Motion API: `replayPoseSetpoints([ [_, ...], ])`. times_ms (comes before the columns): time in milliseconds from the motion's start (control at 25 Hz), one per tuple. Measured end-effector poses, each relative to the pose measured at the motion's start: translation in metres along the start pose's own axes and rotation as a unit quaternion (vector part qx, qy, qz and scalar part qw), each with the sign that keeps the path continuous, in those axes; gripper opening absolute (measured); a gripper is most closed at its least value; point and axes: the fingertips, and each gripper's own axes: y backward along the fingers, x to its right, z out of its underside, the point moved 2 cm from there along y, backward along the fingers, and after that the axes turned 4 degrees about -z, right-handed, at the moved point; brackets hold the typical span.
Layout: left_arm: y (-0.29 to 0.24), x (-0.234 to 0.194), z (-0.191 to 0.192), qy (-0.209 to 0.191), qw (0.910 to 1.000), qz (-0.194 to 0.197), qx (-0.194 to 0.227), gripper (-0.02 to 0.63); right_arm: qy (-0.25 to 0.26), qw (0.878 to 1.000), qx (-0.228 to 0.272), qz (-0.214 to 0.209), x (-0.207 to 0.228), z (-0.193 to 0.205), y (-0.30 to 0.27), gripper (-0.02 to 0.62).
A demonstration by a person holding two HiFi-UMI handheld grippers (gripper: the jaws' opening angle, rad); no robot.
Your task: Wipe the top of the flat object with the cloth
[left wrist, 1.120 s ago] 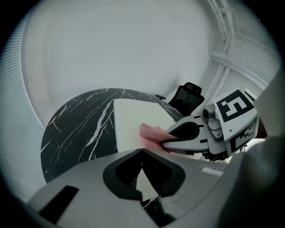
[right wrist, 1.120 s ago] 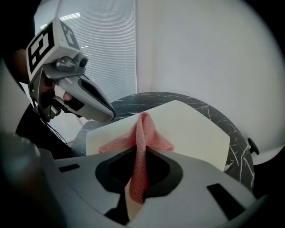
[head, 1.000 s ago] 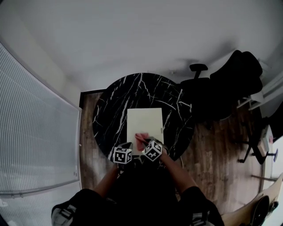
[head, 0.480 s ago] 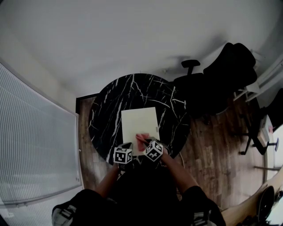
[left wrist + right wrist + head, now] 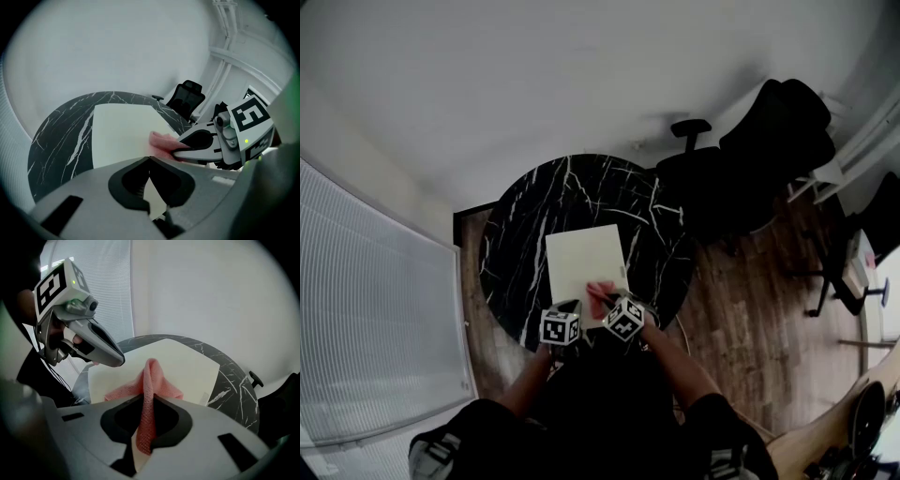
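While the right gripper clamps a pink mesh cloth whose loose end lies by the near edge of the cream rectangular flat board on the round black marble table, the left gripper sits just beside it, jaws together on nothing.

I see a round black table (thin white veins all over its top) at the centre of the frame. One flat cream board lies on it, slightly turned, toward the table's lower edge, with dark top showing left, right and above.
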Motion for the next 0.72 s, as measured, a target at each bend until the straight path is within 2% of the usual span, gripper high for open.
replayPoseSetpoints([
  [720, -0.012, 0.028, -0.001, -0.030, 0.9993, 0.019, -0.010, 0.000, -0.030, 0.999, 0.013, 0.027, 0.015, 0.023, 0.014, 0.031],
])
